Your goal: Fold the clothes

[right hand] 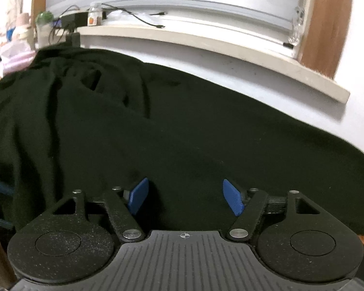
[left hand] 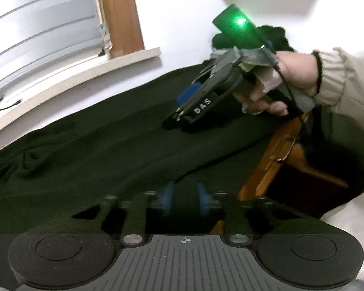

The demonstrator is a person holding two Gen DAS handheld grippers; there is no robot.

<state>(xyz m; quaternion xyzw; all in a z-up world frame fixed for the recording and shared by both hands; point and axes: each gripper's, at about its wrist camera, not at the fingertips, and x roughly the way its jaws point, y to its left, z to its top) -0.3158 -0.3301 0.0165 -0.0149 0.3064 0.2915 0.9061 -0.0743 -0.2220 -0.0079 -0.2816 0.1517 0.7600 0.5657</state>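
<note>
Where my dark green garment (right hand: 182, 121) lies spread: below the window sill (right hand: 206, 46).
My left gripper (left hand: 185, 197): closed, blurred; whether pinching cloth, I cannot tell.
My right gripper (right hand: 185, 197): jaws apart, empty.

Dim, even indoor light; fisheye bends the sill (right hand: 206, 41) and darkens the corners; the left gripper (left hand: 185, 200) is motion-blurred; a green lamp (left hand: 240, 21) flares; the dark cloth (right hand: 182, 126) loses detail.
</note>
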